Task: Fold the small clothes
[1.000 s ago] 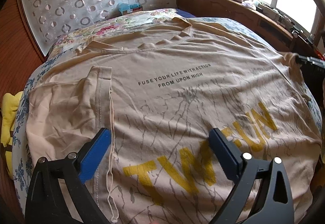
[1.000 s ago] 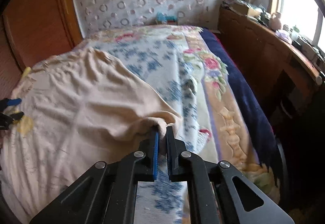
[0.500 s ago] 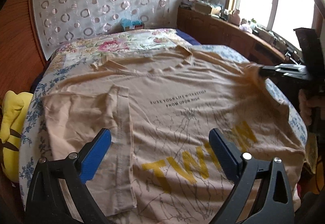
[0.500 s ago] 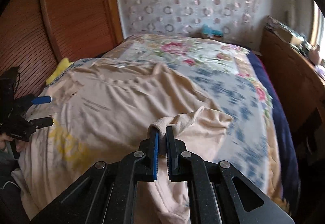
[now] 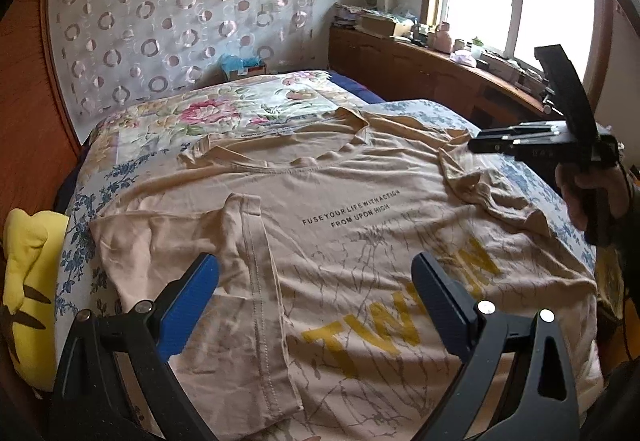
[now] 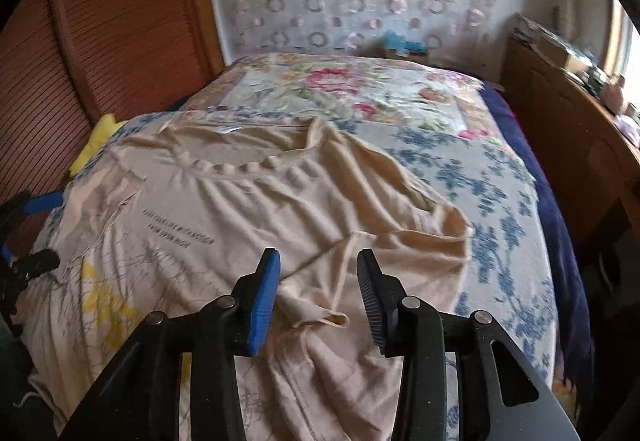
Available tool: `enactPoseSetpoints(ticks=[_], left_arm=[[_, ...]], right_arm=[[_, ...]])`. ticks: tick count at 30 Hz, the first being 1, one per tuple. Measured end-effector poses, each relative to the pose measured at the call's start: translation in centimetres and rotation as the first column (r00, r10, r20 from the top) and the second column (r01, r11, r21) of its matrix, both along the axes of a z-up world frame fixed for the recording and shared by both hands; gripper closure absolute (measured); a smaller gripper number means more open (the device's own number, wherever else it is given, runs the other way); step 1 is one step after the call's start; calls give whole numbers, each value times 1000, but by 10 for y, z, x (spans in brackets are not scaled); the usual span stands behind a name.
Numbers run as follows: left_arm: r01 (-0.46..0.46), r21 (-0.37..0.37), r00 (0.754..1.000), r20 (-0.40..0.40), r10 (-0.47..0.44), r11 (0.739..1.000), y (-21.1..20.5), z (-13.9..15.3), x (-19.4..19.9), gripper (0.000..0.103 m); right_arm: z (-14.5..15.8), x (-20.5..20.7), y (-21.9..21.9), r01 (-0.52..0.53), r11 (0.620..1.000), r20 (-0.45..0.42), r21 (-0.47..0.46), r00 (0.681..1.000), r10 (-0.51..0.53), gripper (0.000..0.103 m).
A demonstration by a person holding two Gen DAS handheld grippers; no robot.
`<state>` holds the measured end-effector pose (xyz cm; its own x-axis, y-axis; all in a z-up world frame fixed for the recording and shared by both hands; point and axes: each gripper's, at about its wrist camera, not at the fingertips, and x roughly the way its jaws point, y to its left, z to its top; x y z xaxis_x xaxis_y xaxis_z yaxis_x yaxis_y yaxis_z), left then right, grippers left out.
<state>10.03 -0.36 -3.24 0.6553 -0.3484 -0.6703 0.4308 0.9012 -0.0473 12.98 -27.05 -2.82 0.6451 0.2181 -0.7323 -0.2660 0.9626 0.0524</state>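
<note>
Your T-shirt [image 5: 340, 209] lies spread on the bed [image 5: 256, 109], left sleeve [image 5: 256, 281] folded in. Your right gripper [image 6: 318, 293] has just been opening, nothing pinched, right sleeve [image 6: 400, 253] below. Left gripper [image 5: 316, 301] gapes wide, empty.

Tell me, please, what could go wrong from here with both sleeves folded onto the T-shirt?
The right tongs have just been opening, and the right sleeve lies bunched and creased, not flat, so the next fold could trap wrinkles. The T-shirt also ripples below the collar. The left sleeve lies flat, yet the open left tongs hover close and might snag it.
</note>
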Motion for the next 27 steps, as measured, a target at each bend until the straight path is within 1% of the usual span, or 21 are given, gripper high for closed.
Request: enactPoseSetpoints(ticks=[3,8,12,15,17,18,19,20,22,25,27], left_arm=[[10,14,1000,4,-10,1000,2,-2,1,5],[17,8,1000,-6,-17,1000,2,-3,6,5],[21,19,1000,-3,-21,1000,-3,-6,4,5],[23,11,1000,-8,-23,1000,-6,-8,4,5],[23,6,1000,-10,-23,1000,-8,-9,3,5],[23,2,1000,-13,-23,1000,-9,-10,3,5],[24,-1,1000,-16,-24,1000,-9,-10,2,5],[25,-1,999,-19,-25,1000,-10,-10,2,5],[28,6,999,-21,-27,1000,-13,-11,2,5],[29,14,999,-23,-28,999,-15,-13,2,5],[26,13,999,-26,-26,1000,-16,-13,2,5]], right_arm=[[4,-4,-2,51,999,-6,7,999,-51,62],[0,-10,-6,80,997,-31,10,996,-80,62],[-7,-9,-2,65,997,-61,28,996,-64,62],[-16,-8,-3,54,998,-93,26,994,-52,62],[-20,-6,0,40,998,-112,43,993,-34,62],[-23,-5,1,31,998,-119,48,993,-25,67],[-25,-3,2,22,999,-120,49,993,-16,75],[-27,-2,5,13,999,-119,48,993,-8,79],[-29,1,10,-8,999,-116,42,993,13,91],[-27,4,17,-36,998,-83,45,996,40,96],[-26,6,22,-53,997,-67,61,996,57,97]])
